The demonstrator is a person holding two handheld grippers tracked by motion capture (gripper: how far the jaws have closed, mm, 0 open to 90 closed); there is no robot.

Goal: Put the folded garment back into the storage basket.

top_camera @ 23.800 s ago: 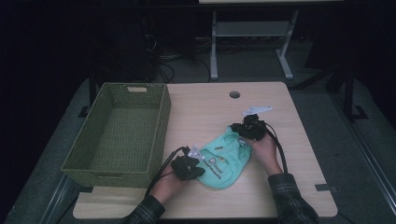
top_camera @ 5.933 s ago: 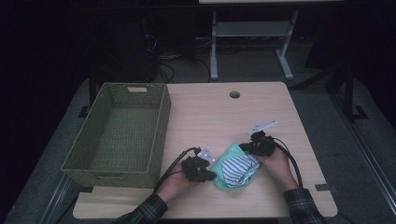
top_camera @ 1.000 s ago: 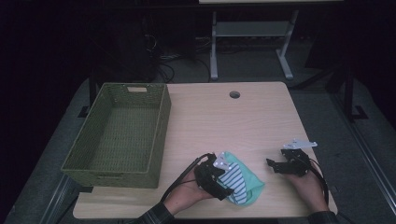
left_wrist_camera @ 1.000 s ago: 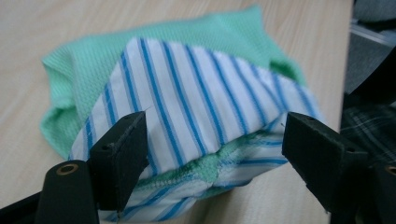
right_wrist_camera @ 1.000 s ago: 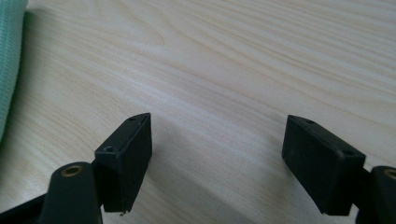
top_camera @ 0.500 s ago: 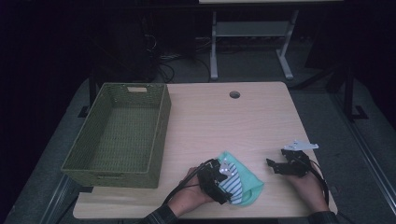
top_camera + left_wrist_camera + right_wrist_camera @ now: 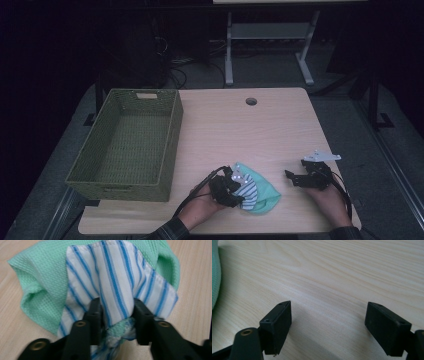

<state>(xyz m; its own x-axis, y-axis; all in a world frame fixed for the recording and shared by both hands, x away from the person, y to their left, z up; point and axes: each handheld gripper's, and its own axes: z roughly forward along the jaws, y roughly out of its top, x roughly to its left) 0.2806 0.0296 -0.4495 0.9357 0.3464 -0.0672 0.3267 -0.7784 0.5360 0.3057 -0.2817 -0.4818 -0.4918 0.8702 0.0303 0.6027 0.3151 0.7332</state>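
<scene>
A bunched cloth (image 7: 261, 194), mint green outside with a blue-and-white striped lining, lies near the table's front edge. My left gripper (image 7: 235, 188) is at its left side. In the left gripper view the jaws have just been closing, and the left gripper (image 7: 116, 306) now pinches a fold of the striped fabric (image 7: 117, 272), with green weave (image 7: 45, 277) around it. My right gripper (image 7: 293, 179) rests apart to the right of the cloth. In its own view the right gripper (image 7: 327, 312) stands open over bare wood, with the cloth's green edge (image 7: 215, 277) at far left.
A green woven basket (image 7: 172, 135) stands empty on the left half of the wooden table (image 7: 240, 130). A round cable hole (image 7: 251, 101) sits near the table's far edge. The floor beyond is dark, with a white stand and cables.
The left hand has crept slightly further onto the cloth's left side. The right hand has kept still. Several seconds ago both grippers were at the cloth; the right one now lies apart from it.
</scene>
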